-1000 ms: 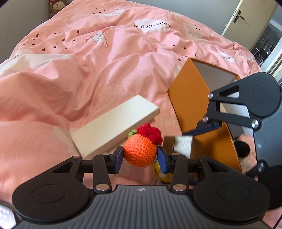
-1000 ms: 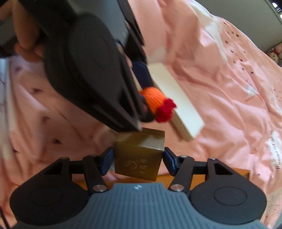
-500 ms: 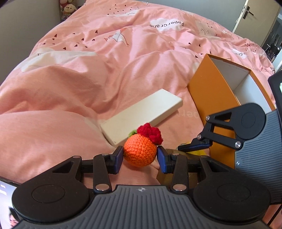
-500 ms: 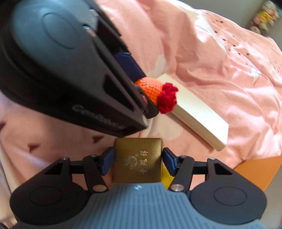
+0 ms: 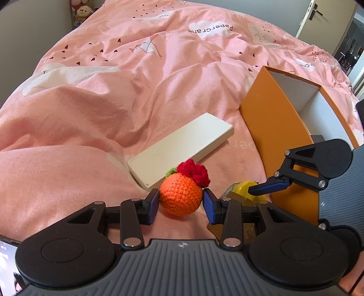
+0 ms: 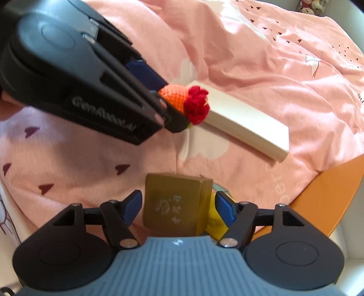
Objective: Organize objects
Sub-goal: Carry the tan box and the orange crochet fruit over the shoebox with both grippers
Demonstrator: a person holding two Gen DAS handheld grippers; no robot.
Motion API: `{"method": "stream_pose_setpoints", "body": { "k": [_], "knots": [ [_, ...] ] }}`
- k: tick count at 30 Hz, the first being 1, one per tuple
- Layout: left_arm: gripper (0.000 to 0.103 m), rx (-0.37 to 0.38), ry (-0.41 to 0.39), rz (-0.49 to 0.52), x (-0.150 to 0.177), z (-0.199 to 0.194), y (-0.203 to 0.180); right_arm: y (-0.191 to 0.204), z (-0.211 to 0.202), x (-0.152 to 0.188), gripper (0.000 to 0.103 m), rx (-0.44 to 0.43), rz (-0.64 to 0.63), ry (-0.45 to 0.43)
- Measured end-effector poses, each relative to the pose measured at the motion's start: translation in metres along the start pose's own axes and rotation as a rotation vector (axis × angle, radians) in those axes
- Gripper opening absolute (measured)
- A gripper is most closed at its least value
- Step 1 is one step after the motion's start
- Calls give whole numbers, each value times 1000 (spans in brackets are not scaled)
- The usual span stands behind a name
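Note:
My left gripper (image 5: 180,206) is shut on a crocheted orange (image 5: 179,195) with a red knitted top, held just above the pink bedding. In the right wrist view, that orange (image 6: 175,96) shows at the left gripper's tip. My right gripper (image 6: 178,206) points down beside the left one, and its jaws are opening. A gold box (image 6: 175,202) stands between them on the bedding, with a small gap at each pad. A yellow item (image 5: 244,189) lies against the gold box. One right fingertip (image 5: 270,187) shows in the left wrist view.
A flat white box (image 5: 182,148) lies on the pink bedspread (image 5: 136,79) just beyond the orange. An open orange box with a white inside (image 5: 273,127) stands to the right. Plush toys (image 5: 80,11) sit far back left, and a door (image 5: 323,18) is far right.
The right gripper's jaws have spread off the gold box, which now stands lower on the bedding, and that gripper has rolled. The left gripper keeps its grip on the orange.

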State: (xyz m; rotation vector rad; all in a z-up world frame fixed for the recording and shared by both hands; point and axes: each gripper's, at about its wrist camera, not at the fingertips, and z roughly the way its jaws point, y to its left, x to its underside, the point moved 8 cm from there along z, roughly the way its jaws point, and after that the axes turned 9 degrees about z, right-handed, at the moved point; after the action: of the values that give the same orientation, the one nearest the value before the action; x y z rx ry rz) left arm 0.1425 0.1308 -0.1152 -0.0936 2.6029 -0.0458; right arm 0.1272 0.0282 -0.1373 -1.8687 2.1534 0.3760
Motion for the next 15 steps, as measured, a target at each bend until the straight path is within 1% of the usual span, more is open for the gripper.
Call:
{"method": "stream_pose_setpoints", "body": {
  "k": [3,4,7,11,15],
  "knots": [
    [46,5,-2,7,0,-1,-3,-1,4,-3,71,-3,30,-13],
    [46,6,-2,9,1,-1,-3,0,7,-6,71,8,36,-21],
    [46,17,0,7,1,-2,-5,-2,7,-4,69,81,47,-24],
    [46,24,-1,14,1,-4,-8,-1,3,-1,68,140,88,-47],
    [46,23,2,28,1,-4,-12,5,4,1,68,160,110,-49]
  ]
}}
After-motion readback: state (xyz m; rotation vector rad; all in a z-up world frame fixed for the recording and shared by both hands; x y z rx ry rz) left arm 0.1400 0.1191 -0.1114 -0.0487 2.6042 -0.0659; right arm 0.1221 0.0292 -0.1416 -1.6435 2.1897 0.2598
